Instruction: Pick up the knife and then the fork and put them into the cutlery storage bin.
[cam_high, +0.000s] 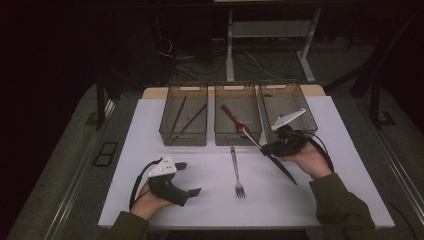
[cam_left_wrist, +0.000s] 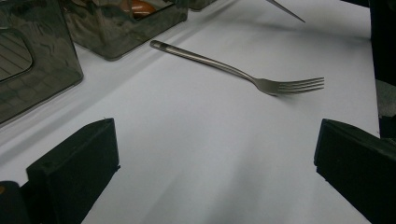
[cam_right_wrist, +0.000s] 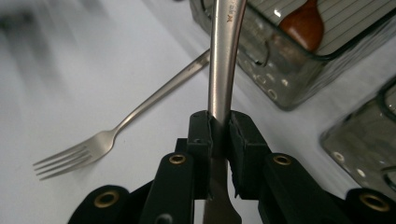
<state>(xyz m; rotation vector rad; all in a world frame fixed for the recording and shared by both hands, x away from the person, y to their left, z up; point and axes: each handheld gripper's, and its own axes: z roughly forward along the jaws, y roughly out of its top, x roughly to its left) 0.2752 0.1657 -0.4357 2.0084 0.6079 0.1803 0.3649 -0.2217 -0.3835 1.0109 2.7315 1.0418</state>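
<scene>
A fork (cam_high: 237, 171) lies flat on the white surface (cam_high: 150, 130), its tines pointing toward the person and its handle end pointing at the middle bin (cam_high: 238, 121) of three clear bins set in a row along the far side.

To the right of the fork, the right claw (cam_high: 268, 148) is clenched on a knife (cam_high: 270, 156). The right gripper view shows the jaws pressed against the metal handle (cam_right_wrist: 223, 70) from both sides, with the fork (cam_right_wrist: 116, 130) lying beyond on the surface. From above, the knife slants across the claw: its handle end reaches up toward the front edge of the middle bin, and its dark blade tip points down and away to the right of the fork's tines.

To the left of the fork, near the person's edge of the surface, the left claw (cam_high: 187, 179) is released. In the left gripper view its jaws stand wide apart with nothing between them, and the fork (cam_left_wrist: 243, 72) lies ahead.

Behind the fork, the middle bin holds a spoon with a reddish-brown handle (cam_high: 231, 116). The left bin (cam_high: 184, 121) holds dark thin sticks (cam_high: 186, 117); the right bin (cam_high: 280, 102) sits behind the right hand (cam_high: 311, 157).
</scene>
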